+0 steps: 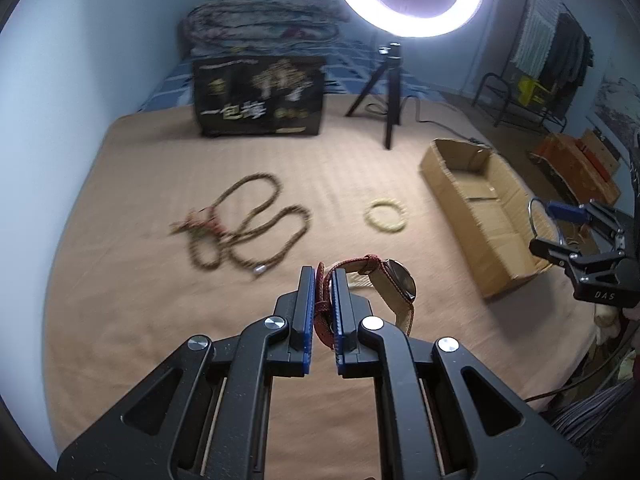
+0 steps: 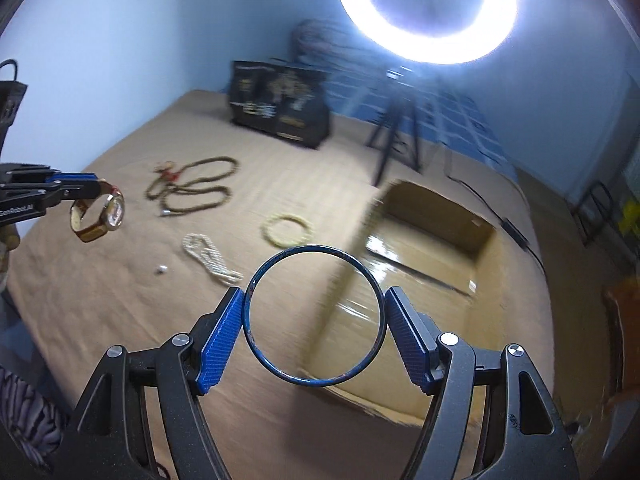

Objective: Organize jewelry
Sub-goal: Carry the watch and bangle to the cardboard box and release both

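Left hand-held gripper (image 1: pixel 322 304) pinches the watch (image 1: pixel 394 284) strap — right hand-held gripper (image 2: pixel 315 316), wide, clamps the bangle (image 2: pixel 260 280).

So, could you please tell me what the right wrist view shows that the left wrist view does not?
Only the right wrist view shows the white necklace and a small bead on the bed. Only the left wrist view shows the clothes rack. Both show the watch clamped in the left gripper, the bangle held in the right gripper, the brown beads, the yellow bracelet and the box.
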Available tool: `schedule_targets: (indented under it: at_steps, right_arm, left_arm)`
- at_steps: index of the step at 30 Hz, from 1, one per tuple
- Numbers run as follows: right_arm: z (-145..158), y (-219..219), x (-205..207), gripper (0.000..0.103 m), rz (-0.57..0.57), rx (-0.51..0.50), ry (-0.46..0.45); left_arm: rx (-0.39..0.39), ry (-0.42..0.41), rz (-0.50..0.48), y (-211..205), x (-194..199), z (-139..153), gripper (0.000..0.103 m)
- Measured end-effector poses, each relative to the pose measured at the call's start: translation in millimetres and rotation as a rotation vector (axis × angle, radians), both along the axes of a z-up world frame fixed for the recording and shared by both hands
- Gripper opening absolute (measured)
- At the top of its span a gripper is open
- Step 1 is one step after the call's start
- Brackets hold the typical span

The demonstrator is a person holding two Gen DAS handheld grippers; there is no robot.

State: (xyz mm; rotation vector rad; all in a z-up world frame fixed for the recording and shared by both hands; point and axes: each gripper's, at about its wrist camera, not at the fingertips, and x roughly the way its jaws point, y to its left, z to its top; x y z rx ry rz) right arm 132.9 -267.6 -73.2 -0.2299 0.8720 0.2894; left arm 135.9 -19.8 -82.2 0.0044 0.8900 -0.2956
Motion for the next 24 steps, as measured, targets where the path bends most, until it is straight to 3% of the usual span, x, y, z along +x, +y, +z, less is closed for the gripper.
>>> schedule_targets:
  at_steps: [11,24]
  right_arm:
    - [-5.5,-69.6,-1.0,0.071,-0.147,0.037,0.03]
    - [-23.8,-106.9,13.2,0.071,-0.205,0.101,0.076]
  left_arm:
    - [-0.022,-0.024,-0.082,-83.8,40.0,10.7,0.007]
    - [-0.014,-0.002,-0.165,-179.9,85.8,3.8,0.007]
